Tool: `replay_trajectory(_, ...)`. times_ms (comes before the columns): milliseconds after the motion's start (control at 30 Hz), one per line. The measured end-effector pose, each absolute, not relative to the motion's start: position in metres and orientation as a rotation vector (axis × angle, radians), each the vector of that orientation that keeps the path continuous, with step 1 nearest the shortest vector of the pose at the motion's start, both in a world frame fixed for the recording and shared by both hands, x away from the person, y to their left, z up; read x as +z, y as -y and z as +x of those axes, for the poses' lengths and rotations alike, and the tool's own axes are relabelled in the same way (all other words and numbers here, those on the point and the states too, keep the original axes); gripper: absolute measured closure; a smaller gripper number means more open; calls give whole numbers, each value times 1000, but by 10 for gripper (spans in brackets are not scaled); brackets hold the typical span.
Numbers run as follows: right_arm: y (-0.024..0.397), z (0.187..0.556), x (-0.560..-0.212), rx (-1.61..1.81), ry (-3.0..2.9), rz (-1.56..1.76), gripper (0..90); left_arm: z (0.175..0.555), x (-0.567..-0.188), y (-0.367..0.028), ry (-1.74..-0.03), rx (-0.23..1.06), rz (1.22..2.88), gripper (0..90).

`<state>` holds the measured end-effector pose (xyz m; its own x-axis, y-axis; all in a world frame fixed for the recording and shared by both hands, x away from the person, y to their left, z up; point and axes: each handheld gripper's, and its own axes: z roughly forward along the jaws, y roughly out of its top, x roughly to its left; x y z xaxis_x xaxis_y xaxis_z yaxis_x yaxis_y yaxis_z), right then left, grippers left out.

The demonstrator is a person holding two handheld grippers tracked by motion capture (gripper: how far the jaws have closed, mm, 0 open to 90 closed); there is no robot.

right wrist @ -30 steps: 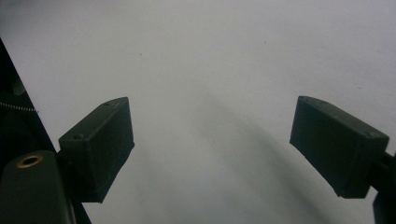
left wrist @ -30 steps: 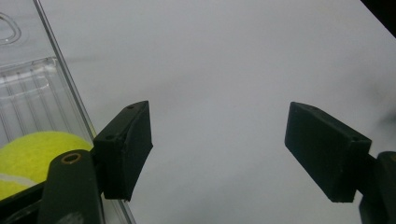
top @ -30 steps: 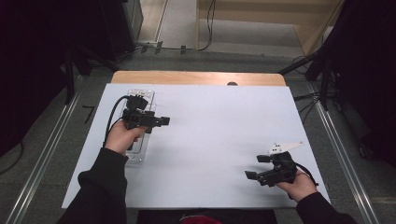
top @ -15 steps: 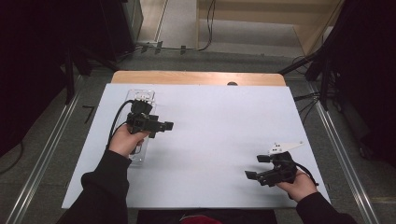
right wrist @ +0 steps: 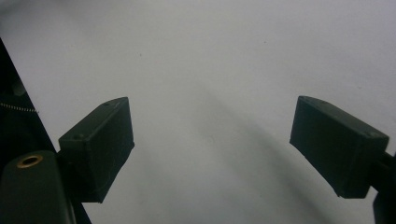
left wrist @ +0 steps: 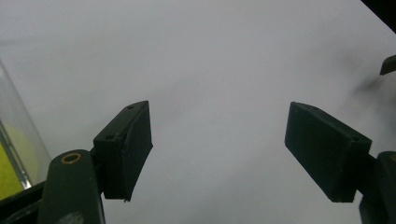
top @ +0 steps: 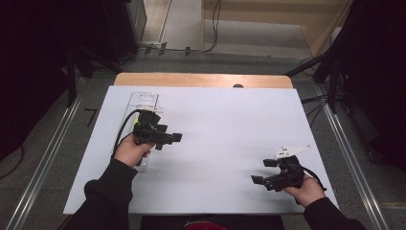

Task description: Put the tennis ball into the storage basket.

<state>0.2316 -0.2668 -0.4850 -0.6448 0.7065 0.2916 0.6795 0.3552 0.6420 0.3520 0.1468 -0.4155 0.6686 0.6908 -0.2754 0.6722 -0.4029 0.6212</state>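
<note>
My left gripper (top: 175,138) is held over the left part of the white table sheet (top: 220,120), pointing right. In the left gripper view its jaws stand apart (left wrist: 217,140) with only bare sheet between them. Beside and under that hand lies a long clear plastic case (top: 144,99); its clear edge (left wrist: 14,121) and something yellow-green (left wrist: 8,168) inside it show at the left of the left gripper view. My right gripper (top: 261,171) rests near the front right corner, pointing left. Its jaws are also apart (right wrist: 210,140) over bare sheet.
A pale flat piece (top: 293,151) sticks up just behind the right gripper; I cannot tell whether it belongs to it. A wooden strip (top: 201,80) runs along the table's far edge. Metal rails (top: 45,163) flank the table on the floor.
The left hand and its gripper have shifted right and a little toward the near edge, away from the case's far end. The right hand has stayed put.
</note>
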Motion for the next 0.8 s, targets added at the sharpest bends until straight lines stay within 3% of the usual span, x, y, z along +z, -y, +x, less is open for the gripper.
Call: replay_trajectory(800, 267, 232, -485, 1181, -2555, 1317, 115, 322, -434, -159, -939, 15, 2174, 241)
